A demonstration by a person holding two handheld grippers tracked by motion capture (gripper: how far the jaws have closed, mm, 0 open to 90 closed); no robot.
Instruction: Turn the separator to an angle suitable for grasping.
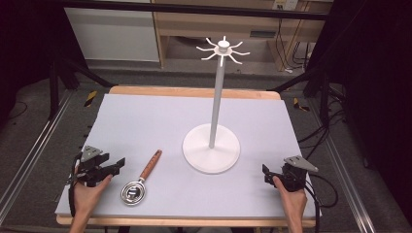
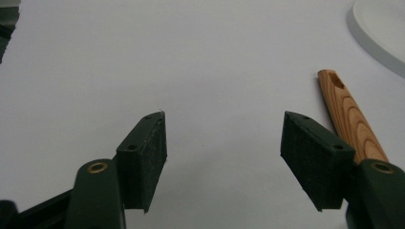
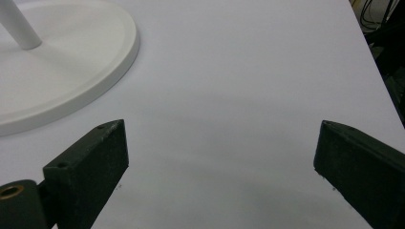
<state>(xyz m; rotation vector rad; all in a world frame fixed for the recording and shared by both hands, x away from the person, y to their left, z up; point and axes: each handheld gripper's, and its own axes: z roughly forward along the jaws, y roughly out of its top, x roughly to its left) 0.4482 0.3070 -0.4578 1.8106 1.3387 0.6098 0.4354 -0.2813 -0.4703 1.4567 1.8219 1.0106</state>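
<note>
Left gripper: jaws wide, empty, just left of the strainer.
Right gripper: jaws spread, empty, near the table's right edge.
Strainer: flat on the mat, wooden handle pointing toward 1 o'clock.
Hook stand: upright, 1 o'clock of the strainer.
Advice: probably grip mid-handle squarely before lifting.

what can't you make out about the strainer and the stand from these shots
- Strainer: in the high view the bowl is too small to show its mesh; in the left gripper view the left gripper's right finger covers the handle's lower end.
- Stand: both gripper views cut it off at the frame edge, so its hooks are lost there.
</note>
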